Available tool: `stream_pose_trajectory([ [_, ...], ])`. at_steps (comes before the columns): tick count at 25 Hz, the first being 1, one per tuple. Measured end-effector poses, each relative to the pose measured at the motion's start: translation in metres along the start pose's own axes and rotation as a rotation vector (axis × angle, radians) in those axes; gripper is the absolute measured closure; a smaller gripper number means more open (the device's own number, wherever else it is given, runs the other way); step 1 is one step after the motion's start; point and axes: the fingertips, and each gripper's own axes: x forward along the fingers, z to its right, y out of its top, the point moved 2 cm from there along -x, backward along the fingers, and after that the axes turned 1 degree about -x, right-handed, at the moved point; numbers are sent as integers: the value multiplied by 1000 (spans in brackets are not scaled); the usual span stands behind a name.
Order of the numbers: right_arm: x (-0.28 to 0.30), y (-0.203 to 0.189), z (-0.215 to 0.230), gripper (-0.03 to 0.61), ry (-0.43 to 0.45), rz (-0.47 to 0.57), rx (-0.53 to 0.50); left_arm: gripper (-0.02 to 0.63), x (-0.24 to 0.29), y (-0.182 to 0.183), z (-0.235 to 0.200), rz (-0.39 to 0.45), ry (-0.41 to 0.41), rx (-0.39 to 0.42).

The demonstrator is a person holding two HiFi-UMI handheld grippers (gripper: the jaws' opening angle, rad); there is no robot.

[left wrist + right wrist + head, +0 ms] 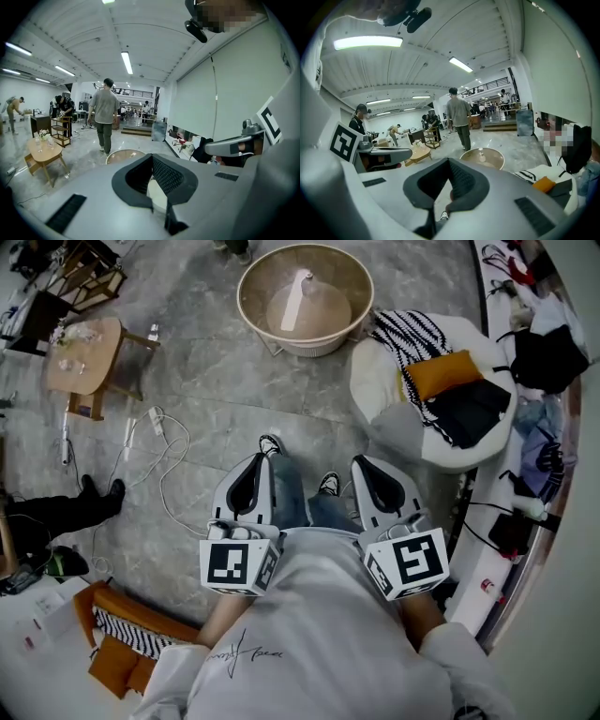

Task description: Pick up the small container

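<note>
Well ahead of the left gripper (263, 457) and right gripper (360, 461) stands a round basket (305, 298), with a white chair (377, 381) near the right one's outer side and a cable (161, 486) and wooden table (80, 352) beyond the left.

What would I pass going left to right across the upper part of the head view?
small wooden table → round basket → white armchair → black bag

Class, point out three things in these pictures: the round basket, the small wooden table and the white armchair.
round basket (305, 348): head view, its near wall.
small wooden table (94, 362): head view, bare tabletop.
white armchair (375, 371): head view, bare side.
</note>
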Motion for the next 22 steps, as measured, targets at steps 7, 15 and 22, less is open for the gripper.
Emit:
stream_pose_trajectory([
  [7,33,18,-6,563,19,-14,-29,595,22,14,-27,15,12,-10],
  [15,88,49,-12,563,9,-19,-34,595,62,40,-69,16,-32,-29],
  [22,138,73,-15,563,-1,-39,-30,595,102,67,-101,22,-104,-38],
])
